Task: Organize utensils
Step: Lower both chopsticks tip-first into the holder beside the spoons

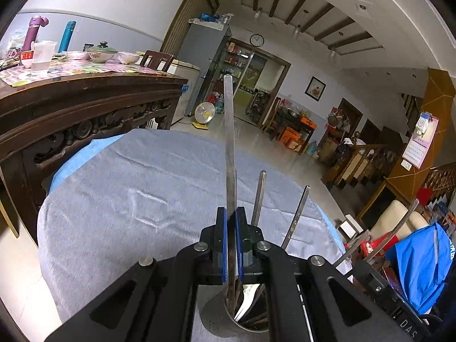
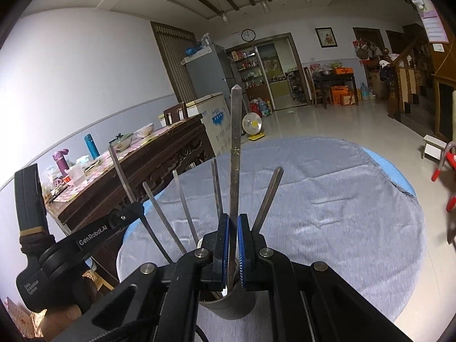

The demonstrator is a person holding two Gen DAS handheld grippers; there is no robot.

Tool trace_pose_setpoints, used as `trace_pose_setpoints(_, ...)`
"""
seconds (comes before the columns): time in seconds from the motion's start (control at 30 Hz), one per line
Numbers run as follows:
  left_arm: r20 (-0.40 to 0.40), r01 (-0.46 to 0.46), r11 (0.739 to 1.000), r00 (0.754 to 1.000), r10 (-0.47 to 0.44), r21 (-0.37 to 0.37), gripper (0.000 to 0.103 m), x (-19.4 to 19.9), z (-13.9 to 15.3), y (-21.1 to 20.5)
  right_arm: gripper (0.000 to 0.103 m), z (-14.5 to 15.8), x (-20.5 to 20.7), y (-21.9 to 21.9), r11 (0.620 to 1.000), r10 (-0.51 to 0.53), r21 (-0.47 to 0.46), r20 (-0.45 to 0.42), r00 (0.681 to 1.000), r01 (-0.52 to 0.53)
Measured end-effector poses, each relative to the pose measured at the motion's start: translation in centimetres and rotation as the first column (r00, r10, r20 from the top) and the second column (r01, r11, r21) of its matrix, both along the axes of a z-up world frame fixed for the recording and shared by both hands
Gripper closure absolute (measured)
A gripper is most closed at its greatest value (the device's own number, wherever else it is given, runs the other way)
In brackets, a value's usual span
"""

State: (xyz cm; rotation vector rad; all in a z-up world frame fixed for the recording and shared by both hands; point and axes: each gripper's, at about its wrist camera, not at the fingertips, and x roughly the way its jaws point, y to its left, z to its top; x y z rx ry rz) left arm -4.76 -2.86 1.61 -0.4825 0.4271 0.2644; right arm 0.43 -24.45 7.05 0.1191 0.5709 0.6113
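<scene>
I note both grippers clamped: left gripper (image 1: 231,222) on 1 flat utensil handle (image 1: 229,131), right gripper (image 2: 233,228) on another handle (image 2: 235,148), above the steel holder (image 2: 230,305).

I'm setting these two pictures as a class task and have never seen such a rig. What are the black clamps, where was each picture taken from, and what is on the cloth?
There is no robot arm: a person holds a two-finger clamp in each hand, each with a camera looking along its fingers. One picture comes from the left gripper, the other from the right gripper. Both overlook a round table under a grey cloth. On it stands a metal cup with flat metal utensil handles sticking up. The left gripper is shut on one utensil handle, the right gripper on another handle. In the right picture, the left gripper appears at the left edge.
</scene>
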Motion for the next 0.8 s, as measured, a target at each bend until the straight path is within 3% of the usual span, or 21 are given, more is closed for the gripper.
trace_pose_setpoints(0.8,-0.063,0.030,0.999,0.998,-0.030,-0.012,0.097,0.0,-1.1,-1.1,0.096,-1.8,0.0,1.5,0.999,0.034,-0.038,-0.069,0.997,-0.037)
